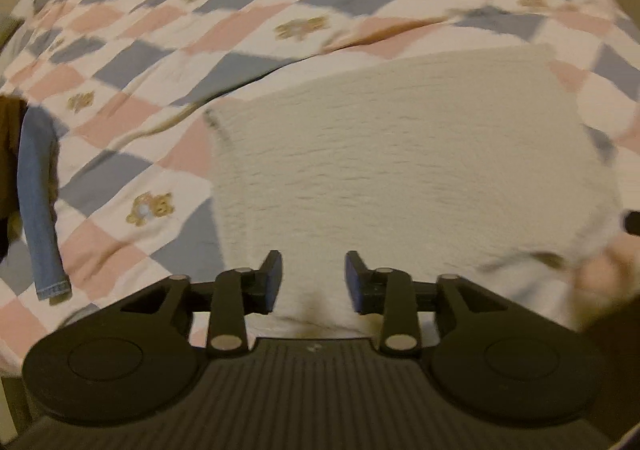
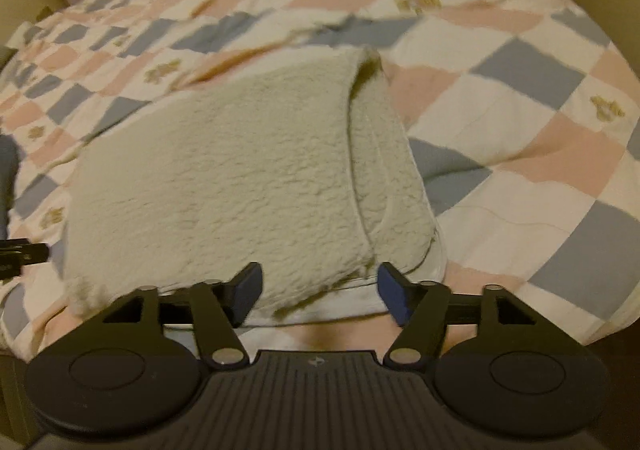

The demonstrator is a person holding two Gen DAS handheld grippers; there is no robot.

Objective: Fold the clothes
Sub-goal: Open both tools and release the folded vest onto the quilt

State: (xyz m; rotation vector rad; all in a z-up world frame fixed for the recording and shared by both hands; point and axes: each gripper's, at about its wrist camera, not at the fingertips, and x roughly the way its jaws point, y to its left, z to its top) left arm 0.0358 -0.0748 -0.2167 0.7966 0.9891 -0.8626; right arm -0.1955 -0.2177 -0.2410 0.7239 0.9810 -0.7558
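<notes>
The cream fleece garment [image 2: 240,177] lay on the checked quilt [image 2: 520,97] of the bed, near the edge closest to you, and it was already folded into a thick rectangular bundle. I judge that this fabric was soft, bulky and quite light, not slippery, and that it would spring open a little if you released it, because the pile is thick. The layered border on its right side [image 2: 384,169], where one flap lay over another, looked like the best place to take hold, since there you could catch all layers together; a grip in the middle would take only the top layer. Your left gripper [image 1: 314,278] hovered low over the near edge of the bundle, pointing forward across it, with its jaws apart and nothing between them. Your right gripper [image 2: 318,290] was in a similar low pose at the near right part, also with jaws spread wide and holding nothing; whether the pads touched the fleece I cannot tell, because the pictures are blurred. A denim sleeve [image 1: 40,209] lay well apart at the left.
</notes>
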